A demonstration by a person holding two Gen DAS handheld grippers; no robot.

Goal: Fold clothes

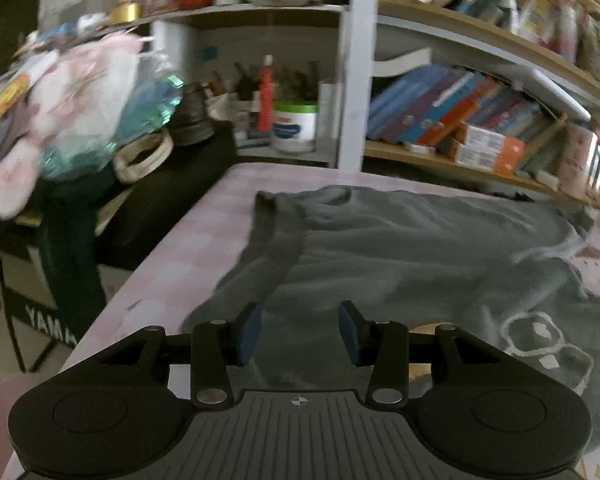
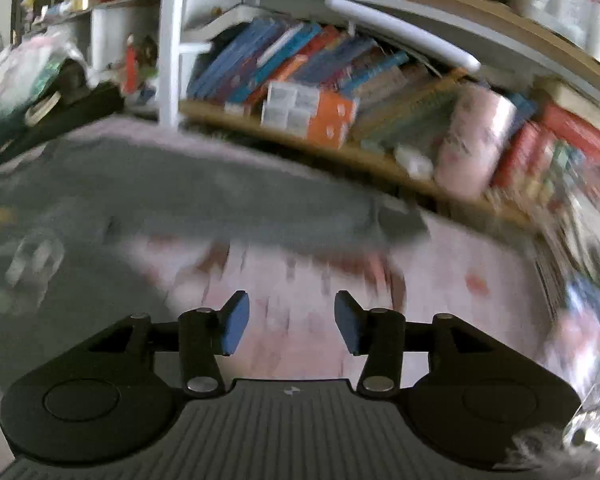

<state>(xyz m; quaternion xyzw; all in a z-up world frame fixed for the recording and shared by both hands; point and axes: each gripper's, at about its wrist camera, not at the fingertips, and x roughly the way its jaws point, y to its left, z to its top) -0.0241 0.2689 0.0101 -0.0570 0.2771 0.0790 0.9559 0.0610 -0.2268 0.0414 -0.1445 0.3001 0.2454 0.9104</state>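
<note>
In the left wrist view, the left gripper [image 1: 300, 330] hangs with its blue pads [image 1: 249, 334] spread apart and nothing between them, poised over the near edge of a grey shirt [image 1: 400, 248]. The shirt lies spread on a pink checked bed cover [image 1: 188, 240], one sleeve [image 1: 274, 232] folded along its left side and a white printed outline [image 1: 540, 340] toward the right. Behind stands a bookshelf [image 1: 460, 120] crowded with books.

In the right wrist view, the right gripper [image 2: 290, 322] is likewise parted and empty, above bare pink cover [image 2: 300, 272]. The picture is blurred, but the grey shirt [image 2: 160, 192] seems to lie ahead and to the left, its print [image 2: 20, 268] near the left edge.
</note>
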